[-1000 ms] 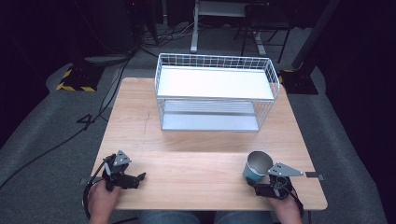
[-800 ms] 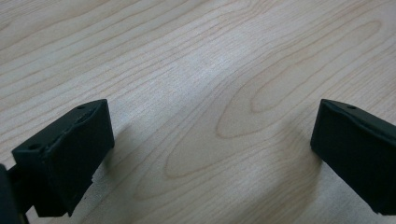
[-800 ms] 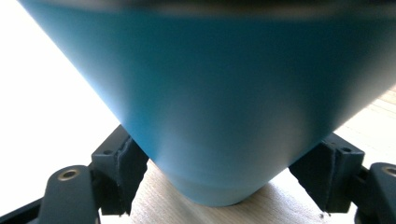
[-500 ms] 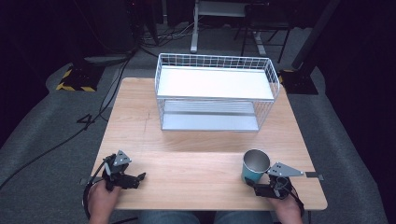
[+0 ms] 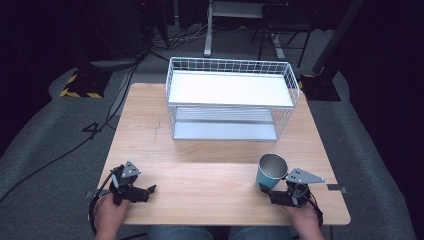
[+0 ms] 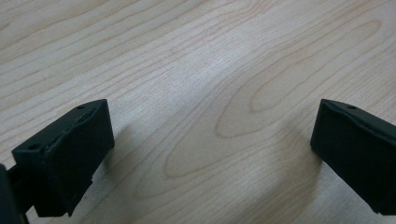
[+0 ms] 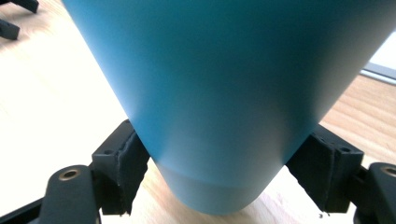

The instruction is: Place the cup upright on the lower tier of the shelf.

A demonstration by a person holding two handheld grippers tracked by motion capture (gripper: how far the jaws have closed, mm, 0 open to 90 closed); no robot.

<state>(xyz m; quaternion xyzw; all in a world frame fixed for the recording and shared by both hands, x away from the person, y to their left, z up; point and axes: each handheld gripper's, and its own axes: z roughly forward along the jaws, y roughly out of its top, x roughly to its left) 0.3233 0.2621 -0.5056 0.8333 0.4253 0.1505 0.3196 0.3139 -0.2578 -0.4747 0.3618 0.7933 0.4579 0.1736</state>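
1. Wooden surface (image 5: 210, 175) under both grippers; white wire rack (image 5: 231, 97) well ahead of the jaws.
2. Teal cup (image 5: 270, 171) upright, clamped low near its base between the right gripper (image 5: 274, 196) jaws.
3. Left gripper (image 5: 148, 190) jaws wide, empty, resting.
4. Risk: tapered wall, low grip; likely tipping or slipping on lifting.

Left hand-held gripper (image 6: 212, 154) hovering low over pale wood-grain worktop (image 6: 196, 60), two black jaws standing wide apart, nothing lying between them, each jaw casting soft shadow on wood
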